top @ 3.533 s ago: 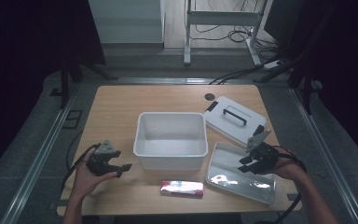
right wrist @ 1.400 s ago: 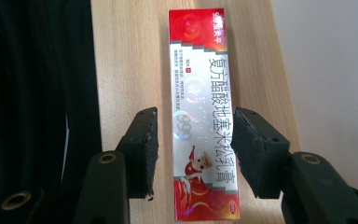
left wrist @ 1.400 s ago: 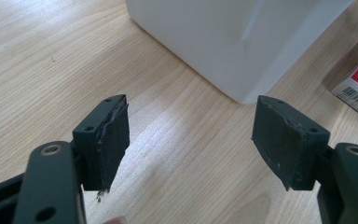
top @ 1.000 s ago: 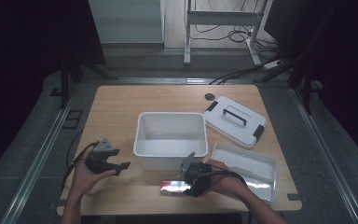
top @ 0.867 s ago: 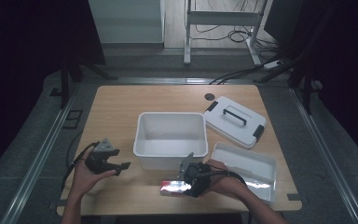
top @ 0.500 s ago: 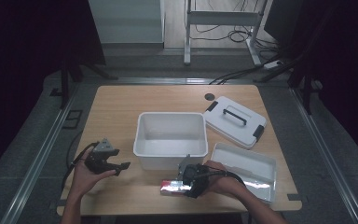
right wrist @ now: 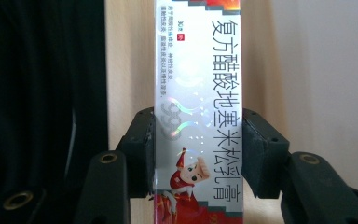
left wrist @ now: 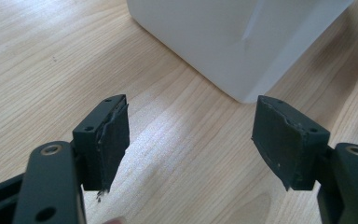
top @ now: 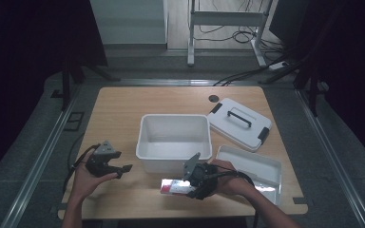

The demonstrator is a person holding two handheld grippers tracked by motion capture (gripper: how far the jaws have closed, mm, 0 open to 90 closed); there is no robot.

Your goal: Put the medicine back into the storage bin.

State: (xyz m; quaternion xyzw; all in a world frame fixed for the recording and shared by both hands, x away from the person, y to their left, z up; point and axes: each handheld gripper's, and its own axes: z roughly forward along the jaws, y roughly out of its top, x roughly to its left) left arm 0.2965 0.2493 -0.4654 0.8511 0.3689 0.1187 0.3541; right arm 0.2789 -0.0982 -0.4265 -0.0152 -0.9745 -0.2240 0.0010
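A long silver and red carton with printed characters (top: 172, 186) is held just in front of the white bin (top: 173, 164), near the table's front edge. My right gripper (top: 184, 185) is shut on it. In the right gripper view both pads press the carton's (right wrist: 198, 93) long sides, and the right gripper (right wrist: 198, 149) jaws have just been closing on it. My left gripper (top: 122, 169) rests low at the front left with its jaws open. In the left gripper view nothing lies between the left gripper's (left wrist: 191, 140) pads, which point at a corner of the bin (left wrist: 242, 42).
A white lid with a black handle (top: 240, 123) lies at the back right. A shallow white tray (top: 261, 166) sits at the front right, beside my right hand. A small dark disc (top: 213, 98) lies near the far edge. Bare wood stretches along the left side.
My right gripper came from the tray across to the carton, took hold of it and has lifted it a little. The left gripper has kept still.
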